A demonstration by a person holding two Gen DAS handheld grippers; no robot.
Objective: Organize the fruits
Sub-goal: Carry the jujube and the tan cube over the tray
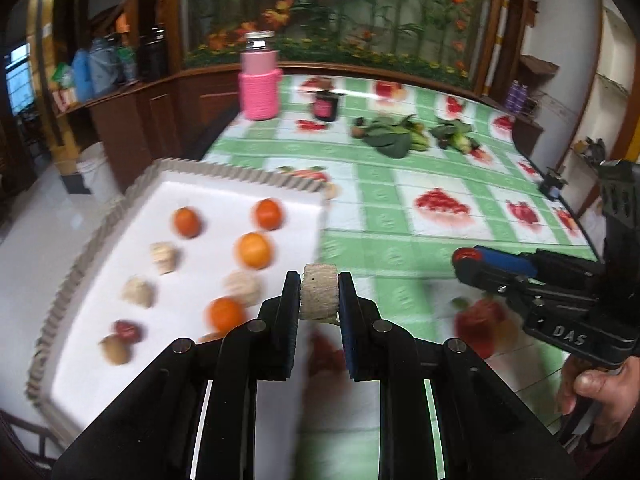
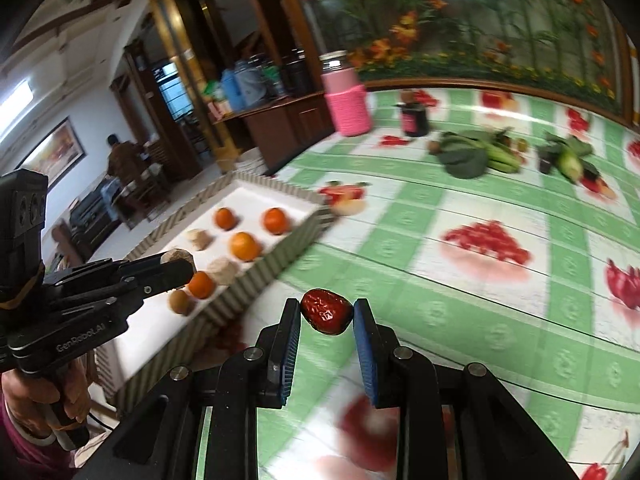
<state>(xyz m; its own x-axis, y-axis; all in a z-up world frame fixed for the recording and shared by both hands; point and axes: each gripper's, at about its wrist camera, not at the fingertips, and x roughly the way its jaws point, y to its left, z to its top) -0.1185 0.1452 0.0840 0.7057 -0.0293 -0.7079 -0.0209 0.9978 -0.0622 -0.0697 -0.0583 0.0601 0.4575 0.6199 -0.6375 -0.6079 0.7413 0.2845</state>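
Observation:
My left gripper [image 1: 319, 298] is shut on a beige round piece [image 1: 319, 296] and holds it just right of the white tray [image 1: 96, 280]. It also shows in the right wrist view [image 2: 176, 262], over the tray [image 2: 256, 196]. My right gripper [image 2: 327, 314] is shut on a wrinkled red date [image 2: 326, 311] above the green checked tablecloth [image 2: 440, 280]. In the left wrist view the right gripper [image 1: 466, 258] holds the date at its tip. The tray holds several oranges [image 1: 254, 250], beige pieces [image 1: 138, 292], a red date [image 1: 126, 330] and a brown fruit [image 1: 114, 350].
A pink jar [image 1: 260, 80] and a dark cup [image 1: 326, 106] stand at the table's far side. Leafy greens with small fruits [image 1: 390, 136] and another bunch [image 1: 456, 138] lie beyond. Wooden cabinets [image 1: 140, 112] stand left of the table.

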